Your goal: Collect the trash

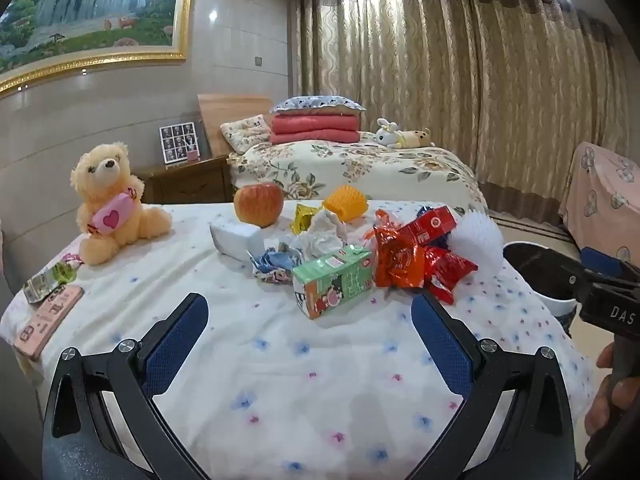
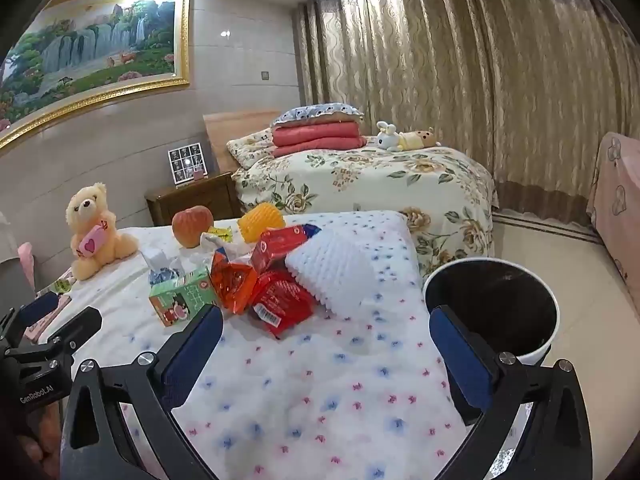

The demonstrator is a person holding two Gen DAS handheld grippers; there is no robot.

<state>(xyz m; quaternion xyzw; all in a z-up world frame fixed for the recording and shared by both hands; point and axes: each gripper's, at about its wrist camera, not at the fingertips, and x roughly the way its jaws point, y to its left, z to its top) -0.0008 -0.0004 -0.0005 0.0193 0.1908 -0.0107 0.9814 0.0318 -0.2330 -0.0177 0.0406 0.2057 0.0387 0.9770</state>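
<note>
White cloth with small blue and pink flowers (image 1: 320, 380) covering the table, carrying a pile of trash in the middle. Lying nearest, on its side: green rectangular drink carton with a cartoon print (image 1: 334, 282). Touching its right side: crumpled orange foil wrapper (image 1: 394, 256), with red shiny snack bag (image 1: 448, 270) just beside and red cardboard box (image 1: 430, 222) behind. Resting against the red pieces on the right: white foam fruit net (image 1: 478, 242). Sitting behind the carton: crumpled white tissue (image 1: 324, 232) and blue-white crumpled wrapper (image 1: 276, 264). Standing further back: red-yellow apple (image 1: 259, 204) and orange foam net (image 1: 346, 202). Sitting at the left: cream plush bear holding a pink heart candy (image 1: 110, 204), well apart from the pile.

Left gripper (image 1: 310, 320) hovering above the cloth with blue pads spread wide apart, holding nothing, pointing toward the green carton. Right gripper (image 2: 326, 334) also spread wide, gripping nothing, near the red snack bag. Standing on the floor just beside the table's right edge: round white bin with a black liner (image 2: 550, 344), partly behind the right finger.
</note>
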